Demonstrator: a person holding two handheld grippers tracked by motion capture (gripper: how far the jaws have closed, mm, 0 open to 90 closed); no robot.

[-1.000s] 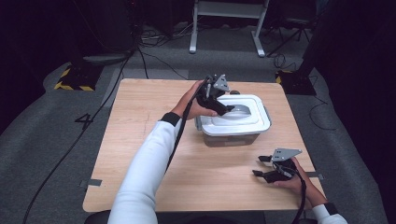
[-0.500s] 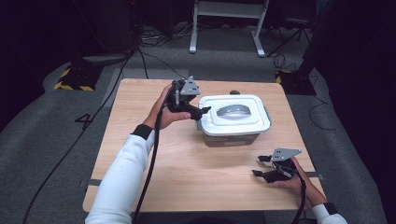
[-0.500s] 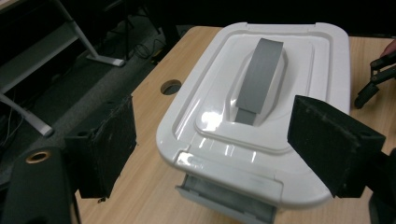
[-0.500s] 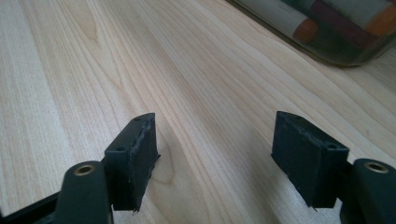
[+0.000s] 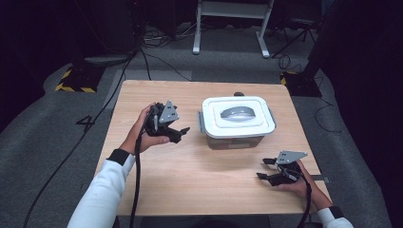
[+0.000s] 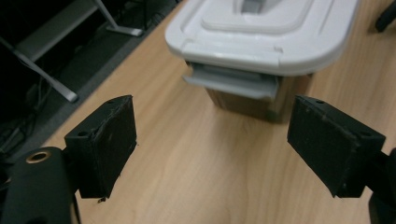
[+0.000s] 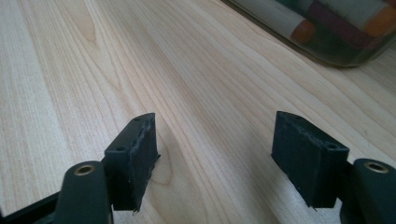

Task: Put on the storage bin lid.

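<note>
Near the table's front edge, the right gripper rests spread wide, gripping nothing, bare wood around it. Farther in, the left gripper, jaws just widened with nothing between them, stands just left of the lidded container, its side latch facing it.

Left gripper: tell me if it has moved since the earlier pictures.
Yes. The left gripper has drawn leftward off the lidded container, which stayed put; its jaws, just opened, hold nothing.
</note>
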